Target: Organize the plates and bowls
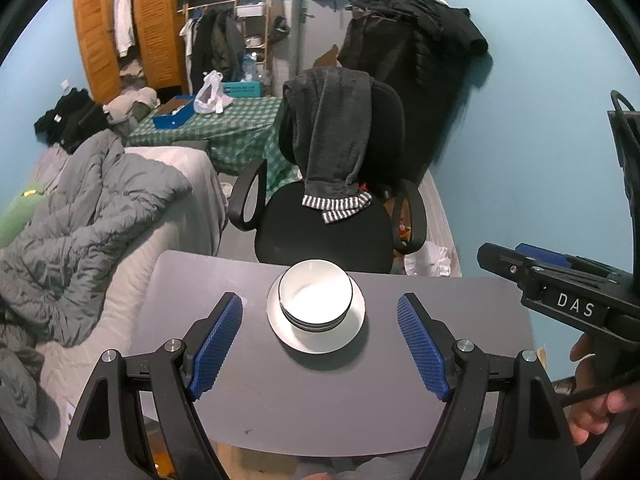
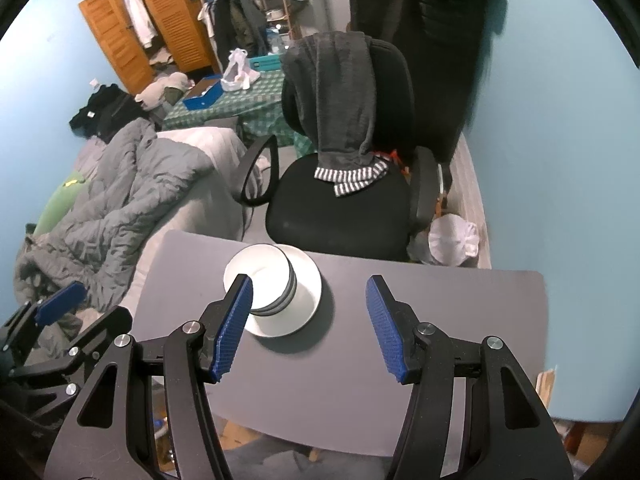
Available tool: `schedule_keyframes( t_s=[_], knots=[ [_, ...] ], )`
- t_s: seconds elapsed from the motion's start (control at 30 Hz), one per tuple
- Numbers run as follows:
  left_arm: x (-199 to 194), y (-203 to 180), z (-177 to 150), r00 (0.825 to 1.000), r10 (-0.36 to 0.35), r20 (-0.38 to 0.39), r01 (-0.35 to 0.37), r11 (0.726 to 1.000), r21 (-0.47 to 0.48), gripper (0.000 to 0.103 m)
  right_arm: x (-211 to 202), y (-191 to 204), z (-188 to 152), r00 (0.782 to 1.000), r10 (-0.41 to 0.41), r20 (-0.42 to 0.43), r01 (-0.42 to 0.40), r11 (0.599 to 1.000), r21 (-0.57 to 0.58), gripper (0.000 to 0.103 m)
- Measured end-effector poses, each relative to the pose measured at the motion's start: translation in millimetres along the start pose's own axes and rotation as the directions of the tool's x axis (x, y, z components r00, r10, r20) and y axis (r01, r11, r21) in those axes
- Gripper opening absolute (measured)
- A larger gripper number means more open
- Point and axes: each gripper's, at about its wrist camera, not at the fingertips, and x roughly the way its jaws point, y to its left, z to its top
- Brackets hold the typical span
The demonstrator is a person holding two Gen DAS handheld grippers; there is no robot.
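Left wrist view: the left gripper (image 1: 320,344), blue pads spread wide and empty, hovers above a stack of white black-rimmed bowls (image 1: 316,294) nested on a white round plate (image 1: 320,336) (three bowls, apparently) on the grey table (image 1: 440,380). Right wrist view: the right gripper (image 2: 310,328), also parted and empty, has that stack just beyond its left pad.

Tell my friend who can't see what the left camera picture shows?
White bowls sit stacked on a white plate on a grey table. The open left gripper is empty above the table, with a black chair behind.
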Motion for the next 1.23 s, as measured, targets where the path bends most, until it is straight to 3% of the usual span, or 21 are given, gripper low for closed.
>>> schedule_keyframes(
  t_s=[1.23],
  knots=[
    [6,38,-5,0.998,-0.063,-0.029,0.064,0.997,0.035,0.081,12,29,-12,0.999,-0.033,-0.023,0.033,0.999,0.025,0.058]
  ],
)
